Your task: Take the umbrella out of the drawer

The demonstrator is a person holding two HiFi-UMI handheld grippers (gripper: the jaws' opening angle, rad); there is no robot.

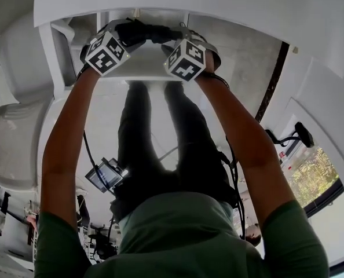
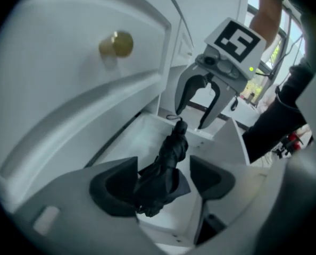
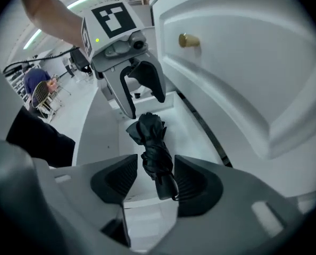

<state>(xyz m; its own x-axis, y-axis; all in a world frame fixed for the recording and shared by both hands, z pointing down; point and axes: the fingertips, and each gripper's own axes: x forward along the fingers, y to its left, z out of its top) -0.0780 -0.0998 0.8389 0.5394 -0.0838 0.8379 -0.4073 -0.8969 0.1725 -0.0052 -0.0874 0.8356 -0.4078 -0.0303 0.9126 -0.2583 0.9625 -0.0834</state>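
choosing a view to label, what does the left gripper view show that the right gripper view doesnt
Only the left gripper view: the right gripper, open. Only the right gripper view: the left gripper, open, and a person in the background. Both: the black umbrella lying in the white drawer, with a brass knob above.

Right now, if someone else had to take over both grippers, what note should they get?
Left gripper: open, with its jaws on either side of the fabric end of the folded black umbrella. It is not clamped.
Right gripper: open, with its jaws straddling the umbrella's handle end. It is not clamped.
Umbrella: lying in the open white drawer, with one end at each gripper.
Done: the drawer is open and both grippers are lined up on the umbrella.
Left: close both grippers on the umbrella and lift it clear of the drawer.
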